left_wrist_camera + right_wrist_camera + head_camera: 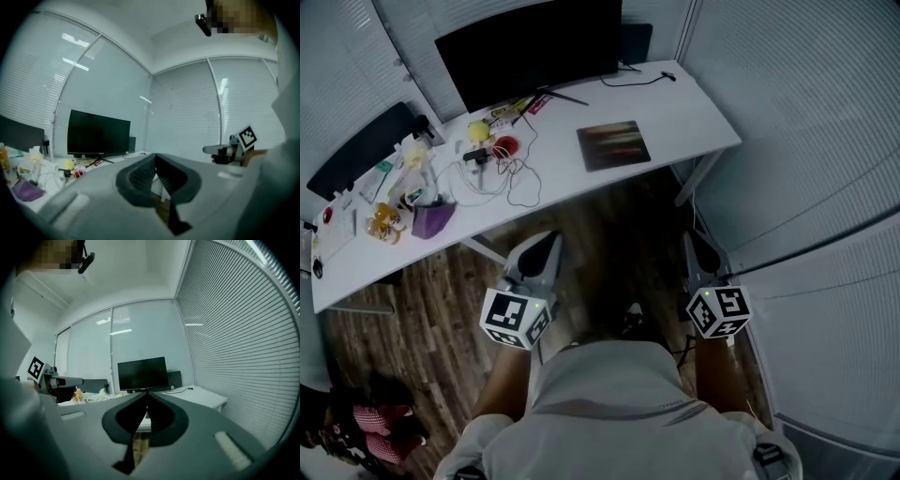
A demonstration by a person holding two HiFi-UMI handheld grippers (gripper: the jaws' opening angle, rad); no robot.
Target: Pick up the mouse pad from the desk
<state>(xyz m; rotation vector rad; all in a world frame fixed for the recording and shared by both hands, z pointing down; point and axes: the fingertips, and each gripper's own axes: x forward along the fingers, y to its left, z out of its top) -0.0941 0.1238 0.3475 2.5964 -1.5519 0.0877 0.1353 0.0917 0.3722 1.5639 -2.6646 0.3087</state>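
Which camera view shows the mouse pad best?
The head view: the whole mouse pad lies flat on the white desk, seen from above. Both gripper views see the desk nearly edge-on, and the pad cannot be made out there.

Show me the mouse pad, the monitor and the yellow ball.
mouse pad [613, 144], head view, middle of its top.
monitor [530, 49], head view, middle of its screen.
yellow ball [478, 130], head view, its middle.

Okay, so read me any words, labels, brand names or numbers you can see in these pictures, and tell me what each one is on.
No text can be read in any view.
On the marker cubes: black-and-white square patterns only, no words.
On the packets by the monitor: possibly print, too small and blurred to read.
On the monitor: dark screen, no logo visible.
On the mouse pad: streaked pattern, no lettering.
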